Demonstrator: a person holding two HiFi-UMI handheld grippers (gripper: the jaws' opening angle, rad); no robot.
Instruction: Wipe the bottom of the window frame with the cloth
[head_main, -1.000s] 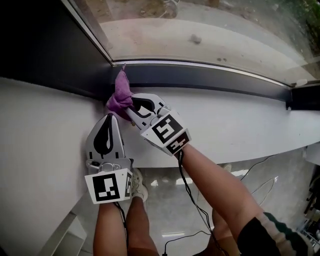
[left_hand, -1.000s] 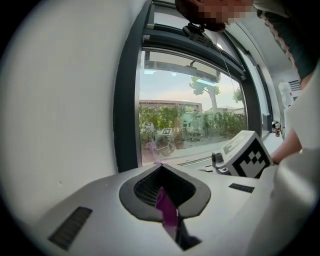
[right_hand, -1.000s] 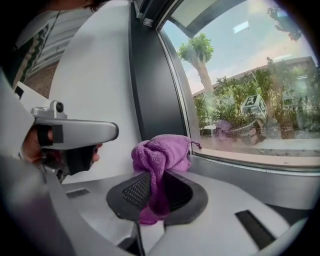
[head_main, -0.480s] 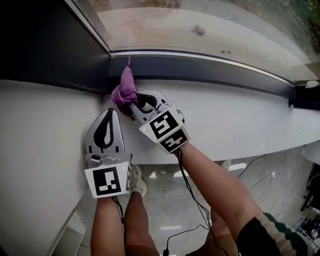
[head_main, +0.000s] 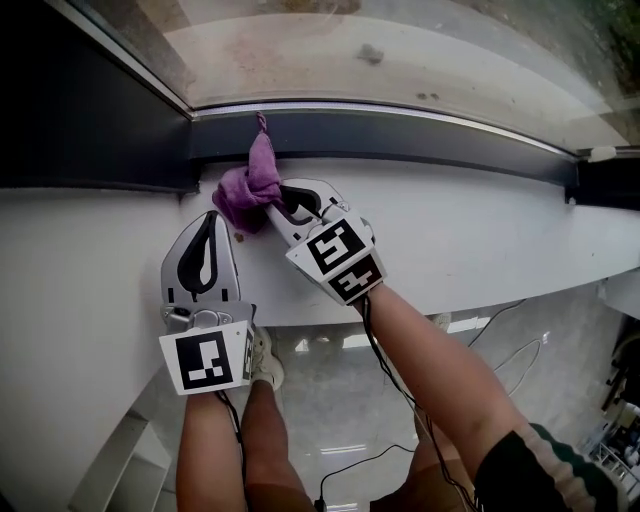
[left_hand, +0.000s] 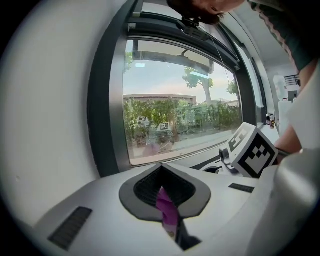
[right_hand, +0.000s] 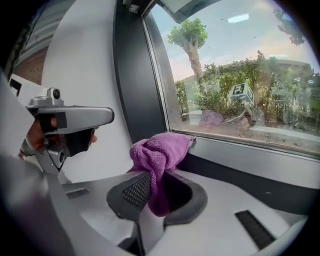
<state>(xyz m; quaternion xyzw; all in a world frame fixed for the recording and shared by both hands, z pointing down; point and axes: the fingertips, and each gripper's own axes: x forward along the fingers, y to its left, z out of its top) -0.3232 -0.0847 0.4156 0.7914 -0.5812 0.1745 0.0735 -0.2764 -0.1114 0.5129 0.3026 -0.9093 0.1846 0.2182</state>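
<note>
The cloth (head_main: 252, 185), purple and bunched, was pressed with its far tip against the bottom of the window frame (head_main: 420, 140), at the left end of this dark rail, just beside the corner. It was clamped between the jaws of the right gripper (head_main: 274, 208), with most of the bundle standing out beyond them. The left gripper (head_main: 212, 218) lay just to the left on the white sill (head_main: 480, 230). Its jaws were drawn together, and a thin purple strip, apparently a fold of the same cloth, was pinched between them. The wiping was judged to be at its beginning, because only the left corner was touched by the cloth. The long stretch of the rail to the right was judged to be left to wipe. No container of any kind was seen.
</note>
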